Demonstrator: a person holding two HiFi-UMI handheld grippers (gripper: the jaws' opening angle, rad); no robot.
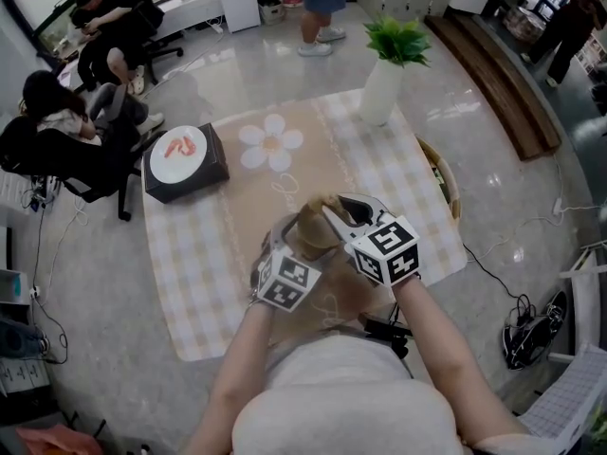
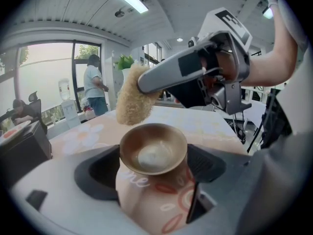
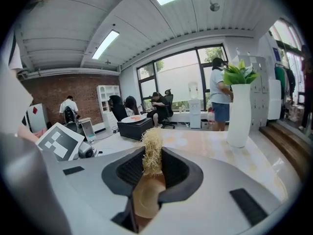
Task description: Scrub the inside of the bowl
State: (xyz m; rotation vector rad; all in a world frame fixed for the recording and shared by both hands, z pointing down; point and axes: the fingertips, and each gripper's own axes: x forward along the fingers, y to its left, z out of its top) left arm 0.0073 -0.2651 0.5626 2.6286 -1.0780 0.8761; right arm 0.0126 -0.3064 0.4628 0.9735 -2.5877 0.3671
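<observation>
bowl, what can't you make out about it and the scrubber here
Left gripper view: the left tool hides the base of the bowl and part of its lettering; whether the scrubber touches it is unclear.
Right gripper view: the right tool grips the scrubber; the tan shape beneath is unidentifiable.
Head view: both tools and the scrubber cover the bowl.

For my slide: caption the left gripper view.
Left hand-held gripper clamps a bowl; right hand-held gripper holds a scrubber by its rim.

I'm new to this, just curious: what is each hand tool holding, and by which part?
The left gripper holds the bowl by its outer sides; the right gripper holds the loofah scrubber by one end.
</observation>
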